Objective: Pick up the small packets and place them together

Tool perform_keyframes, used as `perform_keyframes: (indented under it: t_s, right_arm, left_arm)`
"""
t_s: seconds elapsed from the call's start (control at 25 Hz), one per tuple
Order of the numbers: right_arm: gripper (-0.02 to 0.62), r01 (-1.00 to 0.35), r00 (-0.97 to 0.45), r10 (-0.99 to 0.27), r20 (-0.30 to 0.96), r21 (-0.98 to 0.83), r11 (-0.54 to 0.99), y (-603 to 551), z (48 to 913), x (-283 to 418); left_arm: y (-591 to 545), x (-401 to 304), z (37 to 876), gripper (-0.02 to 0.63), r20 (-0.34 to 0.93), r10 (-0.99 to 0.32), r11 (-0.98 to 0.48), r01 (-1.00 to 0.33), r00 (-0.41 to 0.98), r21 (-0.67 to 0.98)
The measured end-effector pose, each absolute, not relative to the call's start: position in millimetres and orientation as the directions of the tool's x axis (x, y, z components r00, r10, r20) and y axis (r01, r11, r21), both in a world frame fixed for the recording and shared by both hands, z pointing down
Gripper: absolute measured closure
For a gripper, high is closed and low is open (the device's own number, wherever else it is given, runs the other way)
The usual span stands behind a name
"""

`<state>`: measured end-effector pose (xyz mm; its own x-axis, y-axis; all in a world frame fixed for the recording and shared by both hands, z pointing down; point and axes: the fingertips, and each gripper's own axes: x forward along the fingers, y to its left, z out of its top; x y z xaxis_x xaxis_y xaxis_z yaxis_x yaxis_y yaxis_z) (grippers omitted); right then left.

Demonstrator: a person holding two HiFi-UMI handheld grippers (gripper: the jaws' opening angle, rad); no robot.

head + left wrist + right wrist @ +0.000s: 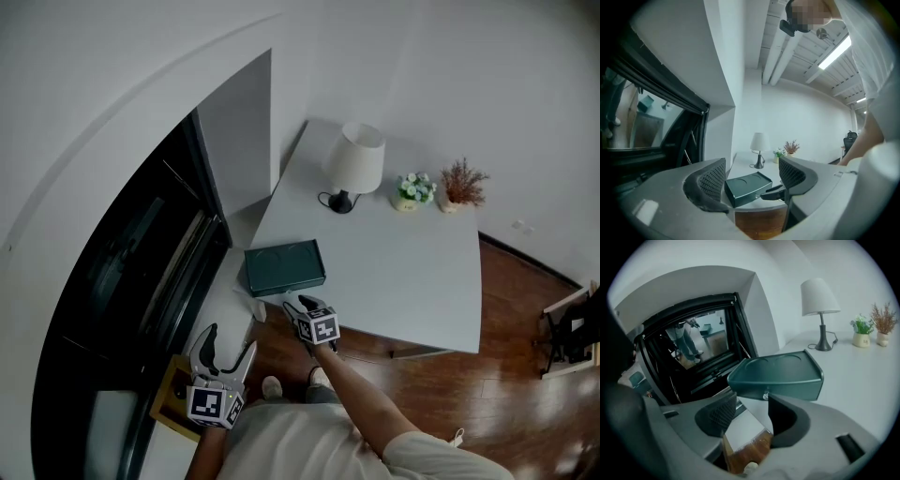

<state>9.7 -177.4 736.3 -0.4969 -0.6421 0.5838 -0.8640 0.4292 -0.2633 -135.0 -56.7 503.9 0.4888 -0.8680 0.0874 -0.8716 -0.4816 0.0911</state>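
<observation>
A dark green box [284, 267] with two round recesses in its lid sits at the near left corner of the white table [403, 272]. My right gripper [292, 305] hovers just in front of that box, pointing down at the table edge. In the right gripper view its jaws [752, 408] stand partly apart with only bare tabletop between them, and the box's small front knob [765, 396] lies just beyond. My left gripper [230, 339] hangs lower left, off the table, open and empty [752, 180]. No small packet shows in any view.
A white lamp [354, 164] and two small potted plants [413, 190] [462, 185] stand at the table's far side. A dark glass window [131, 281] runs along the left. Wooden floor [506, 375] lies right of the table, and a yellowish box [172, 394] sits below my left gripper.
</observation>
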Motion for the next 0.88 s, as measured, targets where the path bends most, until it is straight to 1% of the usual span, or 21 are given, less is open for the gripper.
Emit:
perform_keyframes:
  t_s: [0.16, 0.44, 0.48, 0.6, 0.68, 0.76, 0.88]
  right_arm:
    - [0.388, -0.875, -0.475, -0.592, 0.652, -0.281, 0.394, -193.4, 762.9, 10.5]
    - [0.391, -0.885, -0.457, -0.544, 0.704, -0.3, 0.355, -212.1, 779.1, 1.6]
    - [0.45, -0.892, -0.446, -0.544, 0.71, -0.302, 0.337, -213.7, 780.7, 2.7]
    - [0.454, -0.902, -0.432, -0.558, 0.708, -0.326, 0.283, -220.8, 781.7, 5.6]
    - [0.529, -0.903, -0.431, -0.559, 0.709, -0.336, 0.269, -221.8, 782.5, 7.6]
    - [0.53, -0.896, -0.445, -0.562, 0.697, -0.338, 0.289, -221.8, 779.9, 7.1]
    - [0.531, -0.892, -0.45, -0.521, 0.725, -0.333, 0.306, -206.4, 790.5, 11.5]
  left_arm:
    - [-61.0, -138.4, 508.6, 0.268, 0.112, -0.886, -0.442, -0.892, 0.451, 0.095]
    - [-67.3, -156.4, 508.9, 0.268, 0.127, -0.924, -0.348, -0.931, 0.36, 0.111]
    - [-68.2, -159.0, 508.9, 0.268, 0.129, -0.928, -0.337, -0.935, 0.349, 0.109]
    - [-71.5, -165.4, 508.2, 0.268, 0.128, -0.939, -0.307, -0.945, 0.32, 0.115]
    - [-72.6, -168.5, 509.0, 0.268, 0.127, -0.944, -0.291, -0.949, 0.306, 0.12]
    - [-73.5, -169.7, 511.6, 0.268, 0.127, -0.946, -0.282, -0.951, 0.297, 0.123]
    - [-76.1, -168.1, 514.8, 0.268, 0.126, -0.947, -0.279, -0.951, 0.295, 0.131]
